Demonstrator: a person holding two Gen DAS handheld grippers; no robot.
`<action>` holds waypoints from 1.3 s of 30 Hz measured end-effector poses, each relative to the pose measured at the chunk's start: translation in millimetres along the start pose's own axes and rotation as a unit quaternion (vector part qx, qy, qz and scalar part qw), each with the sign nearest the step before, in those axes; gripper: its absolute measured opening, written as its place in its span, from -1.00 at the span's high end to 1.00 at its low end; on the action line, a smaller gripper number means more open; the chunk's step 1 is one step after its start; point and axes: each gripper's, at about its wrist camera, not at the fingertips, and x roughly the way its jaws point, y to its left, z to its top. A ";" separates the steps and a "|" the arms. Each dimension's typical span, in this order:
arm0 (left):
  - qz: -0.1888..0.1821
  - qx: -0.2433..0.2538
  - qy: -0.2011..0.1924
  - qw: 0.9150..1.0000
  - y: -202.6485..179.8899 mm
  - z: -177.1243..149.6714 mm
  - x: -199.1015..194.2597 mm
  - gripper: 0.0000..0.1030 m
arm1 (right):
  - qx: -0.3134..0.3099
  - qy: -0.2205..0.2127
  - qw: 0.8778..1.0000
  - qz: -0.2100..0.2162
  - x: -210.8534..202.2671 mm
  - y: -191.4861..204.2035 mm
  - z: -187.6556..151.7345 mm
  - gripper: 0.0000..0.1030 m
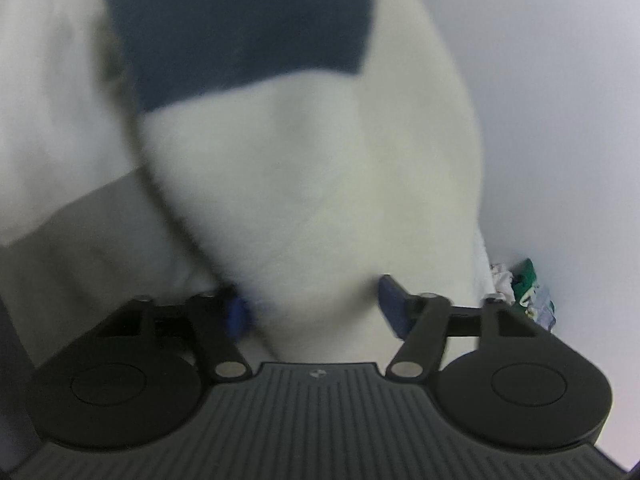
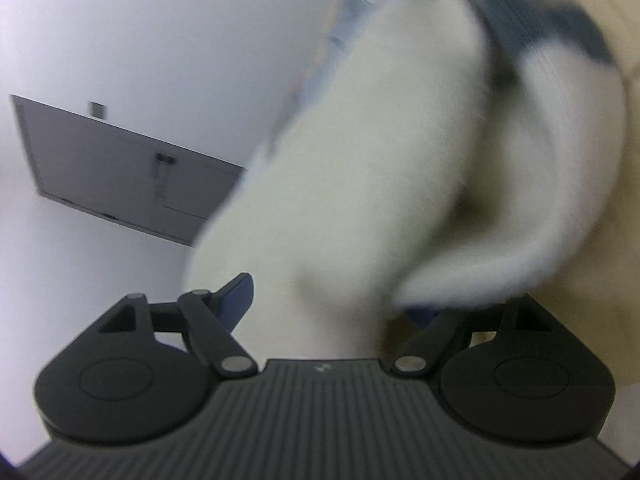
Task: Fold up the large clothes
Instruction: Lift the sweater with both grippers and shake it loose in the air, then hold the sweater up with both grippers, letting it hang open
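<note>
A thick, fluffy cream garment (image 1: 312, 184) with a dark navy band (image 1: 240, 32) fills the left wrist view, blurred. A bunch of it runs down between the blue pads of my left gripper (image 1: 316, 306) and touches both, so the jaws stand wide around thick cloth. In the right wrist view the same garment (image 2: 380, 160), its navy band (image 2: 540, 28) at the top right, fills the gap of my right gripper (image 2: 330, 304). It meets the left pad (image 2: 240, 296) and spills over the right finger, hiding that pad.
A pale wall (image 1: 560, 120) is to the right in the left wrist view, with a green and white heap of small items (image 1: 528, 280) low against it. A grey panel (image 2: 128, 176) hangs on the wall in the right wrist view. Beige ribbed cloth (image 2: 612, 8) shows at the far right.
</note>
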 end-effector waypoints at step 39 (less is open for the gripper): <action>-0.294 0.267 -0.279 0.874 -216.3 -99.9 -433.2 0.76 | -0.354 -0.177 0.899 0.184 -254.6 271.9 -35.5 0.57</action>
